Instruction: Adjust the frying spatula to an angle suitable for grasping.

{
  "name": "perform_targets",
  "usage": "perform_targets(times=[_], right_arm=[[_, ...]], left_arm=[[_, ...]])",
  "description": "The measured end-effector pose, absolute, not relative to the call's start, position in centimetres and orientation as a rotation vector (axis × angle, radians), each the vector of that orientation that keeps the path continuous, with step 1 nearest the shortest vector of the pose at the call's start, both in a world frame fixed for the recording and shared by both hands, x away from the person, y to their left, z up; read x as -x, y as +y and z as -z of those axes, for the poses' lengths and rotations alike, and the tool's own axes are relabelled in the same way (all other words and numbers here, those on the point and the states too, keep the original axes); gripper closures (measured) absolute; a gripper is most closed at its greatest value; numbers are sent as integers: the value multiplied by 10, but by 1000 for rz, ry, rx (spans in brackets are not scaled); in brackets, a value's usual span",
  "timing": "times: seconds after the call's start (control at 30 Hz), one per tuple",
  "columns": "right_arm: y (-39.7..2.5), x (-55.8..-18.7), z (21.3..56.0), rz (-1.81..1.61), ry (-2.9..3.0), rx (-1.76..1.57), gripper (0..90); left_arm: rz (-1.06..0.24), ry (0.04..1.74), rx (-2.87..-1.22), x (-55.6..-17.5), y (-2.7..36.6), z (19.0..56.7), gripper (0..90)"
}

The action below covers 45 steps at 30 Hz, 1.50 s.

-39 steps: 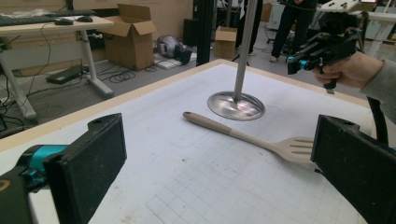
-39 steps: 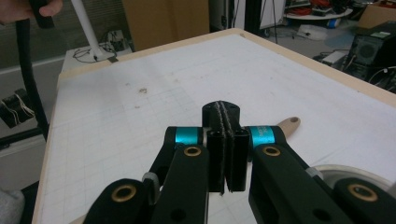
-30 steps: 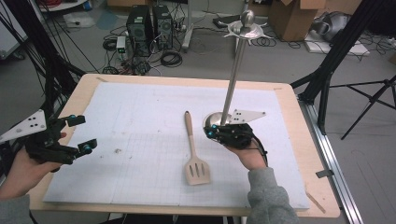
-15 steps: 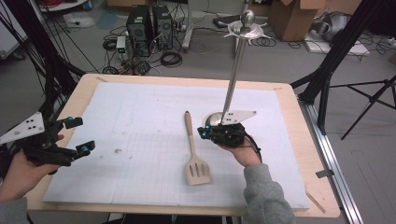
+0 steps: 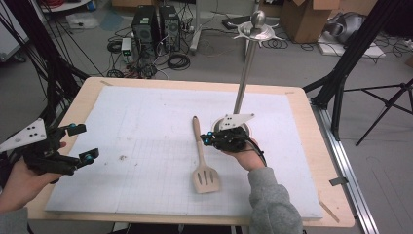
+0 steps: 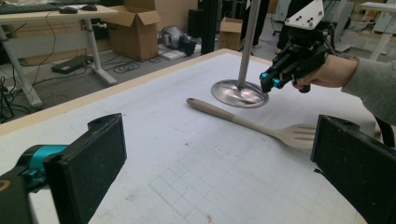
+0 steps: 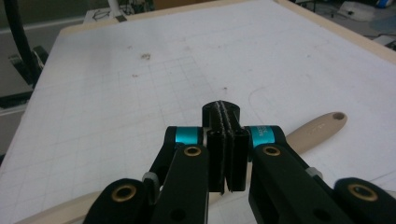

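While high view: pale wooden slotted spatula lies flat on the white gridded worktop, just left of the steel pole stand; right gripper beside its handle.
Left gripper view: left gripper jaws spread, empty.
Right gripper view: jaws pressed together above the handle.
Handling: likely light, stiff; grip mid-handle.

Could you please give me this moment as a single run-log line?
right gripper: shut, above spatula handle, holding nothing | left gripper: open, at table's left edge | wooden spatula: flat on mat | metal stand: upright

Right gripper, fingers pressed together, seemingly above the wooden spatula.
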State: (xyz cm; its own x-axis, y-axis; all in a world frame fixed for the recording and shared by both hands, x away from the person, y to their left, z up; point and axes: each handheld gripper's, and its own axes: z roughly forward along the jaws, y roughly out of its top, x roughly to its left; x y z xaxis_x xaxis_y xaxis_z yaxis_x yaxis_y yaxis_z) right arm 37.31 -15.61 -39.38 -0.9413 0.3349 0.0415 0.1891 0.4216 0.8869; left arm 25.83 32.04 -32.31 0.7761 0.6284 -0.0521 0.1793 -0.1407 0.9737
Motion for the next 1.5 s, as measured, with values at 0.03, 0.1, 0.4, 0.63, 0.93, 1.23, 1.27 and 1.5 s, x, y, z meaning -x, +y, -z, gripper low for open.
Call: perform_targets(times=[0.03,0.1,0.4,0.63,0.93,1.23,1.27,1.5], right_arm=[[-154,-374,395,-1524,2535,-462,896],[-151,-375,396,-1510,2544,-454,896],[-133,-377,407,-1419,2625,-417,896],[-123,-378,417,-1347,2685,-403,896],[-108,-376,431,-1299,2736,-404,896],[-108,-378,435,-1278,2749,-417,896],[-108,-379,436,-1279,2749,-412,896],[-112,-380,442,-1225,2786,-453,896]], left_arm=[[-437,642,-1699,-258,320,324,39],[-438,642,-1700,-258,320,324,39],[-434,647,-1702,-258,321,325,39],[-434,652,-1700,-258,322,326,39],[-440,645,-1692,-256,324,326,39],[-436,658,-1697,-257,325,329,39],[-437,661,-1699,-257,326,329,39],[-434,660,-1694,-258,327,330,39]])
